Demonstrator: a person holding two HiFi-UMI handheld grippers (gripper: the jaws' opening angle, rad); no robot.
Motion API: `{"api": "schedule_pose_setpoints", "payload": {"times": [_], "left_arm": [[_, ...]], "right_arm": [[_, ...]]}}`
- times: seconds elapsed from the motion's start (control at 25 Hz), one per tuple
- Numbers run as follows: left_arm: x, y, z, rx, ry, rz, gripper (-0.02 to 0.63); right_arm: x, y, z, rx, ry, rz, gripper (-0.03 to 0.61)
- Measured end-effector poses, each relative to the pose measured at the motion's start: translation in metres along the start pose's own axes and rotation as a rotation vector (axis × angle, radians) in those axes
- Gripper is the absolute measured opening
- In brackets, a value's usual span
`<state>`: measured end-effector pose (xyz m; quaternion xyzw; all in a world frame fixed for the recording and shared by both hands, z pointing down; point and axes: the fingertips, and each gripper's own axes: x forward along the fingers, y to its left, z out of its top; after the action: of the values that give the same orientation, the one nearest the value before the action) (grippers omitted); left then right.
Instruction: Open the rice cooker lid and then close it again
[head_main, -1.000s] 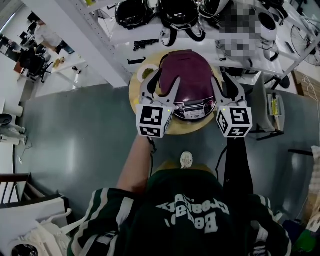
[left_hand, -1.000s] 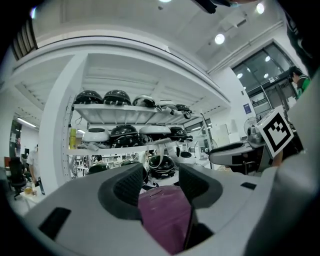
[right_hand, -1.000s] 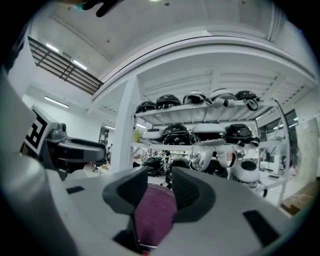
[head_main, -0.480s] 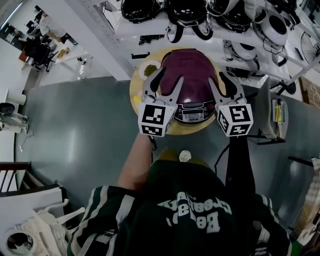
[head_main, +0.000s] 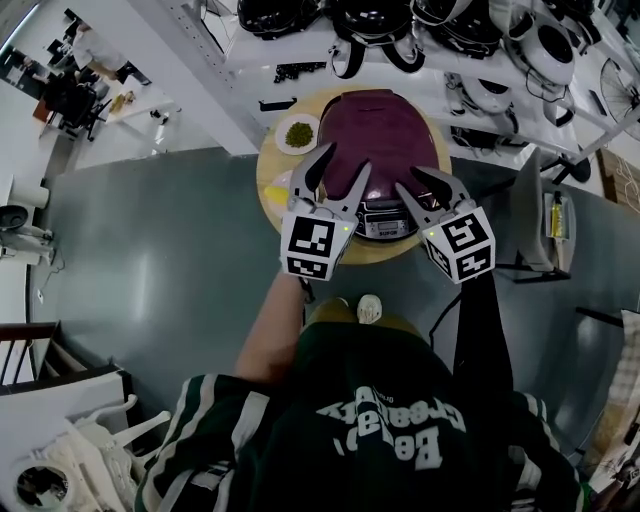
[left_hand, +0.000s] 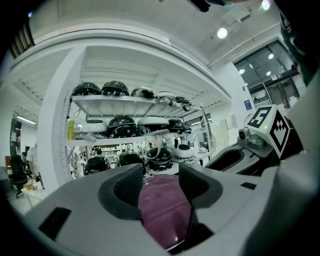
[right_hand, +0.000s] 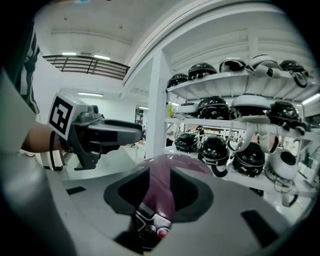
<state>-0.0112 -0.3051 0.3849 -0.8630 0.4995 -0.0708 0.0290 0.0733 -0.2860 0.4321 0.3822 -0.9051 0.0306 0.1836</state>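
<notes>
Your left gripper (head_main: 343, 162) gapes, your right gripper (head_main: 417, 182) is closing on nothing, both before the glossy domed maroon rice cooker (head_main: 382, 135), with a small white dish (head_main: 298, 134) beside it.

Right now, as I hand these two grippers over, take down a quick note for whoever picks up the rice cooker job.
Left gripper: jaws apart, empty, over the front left of the lid.
Right gripper: jaws closing with nothing gripped, aimed at the control panel.
The rice cooker stands on the round wooden table, with a small plate of something green at its back left.
Done: nothing that shows; the lid is down.
Left: probably the whole job, open the lid, then close it.
</notes>
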Motion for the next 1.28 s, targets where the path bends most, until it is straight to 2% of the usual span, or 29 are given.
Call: {"api": "schedule_pose_setpoints", "payload": {"times": [0.24,0.56,0.76,1.12,1.28], "left_arm": [[-0.008,-0.005,-0.008,0.004,0.015,-0.008,0.213],[-0.013,-0.011,-0.009,-0.011,0.008,-0.014,0.213],[-0.015,-0.009,-0.004,-0.023,-0.005,-0.002,0.213],[-0.010,-0.004,-0.007,-0.031,0.001,-0.001,0.213],[-0.008,-0.003,-0.007,-0.037,0.003,-0.001,0.213]], "right_arm": [[0.006,0.030,-0.032,-0.018,0.104,0.096,0.150],[0.007,0.048,-0.062,-0.010,0.185,0.151,0.148],[0.008,0.051,-0.074,-0.001,0.226,0.151,0.153],[0.011,0.045,-0.071,-0.027,0.212,0.126,0.150],[0.010,0.045,-0.070,-0.006,0.199,0.116,0.149]]}}
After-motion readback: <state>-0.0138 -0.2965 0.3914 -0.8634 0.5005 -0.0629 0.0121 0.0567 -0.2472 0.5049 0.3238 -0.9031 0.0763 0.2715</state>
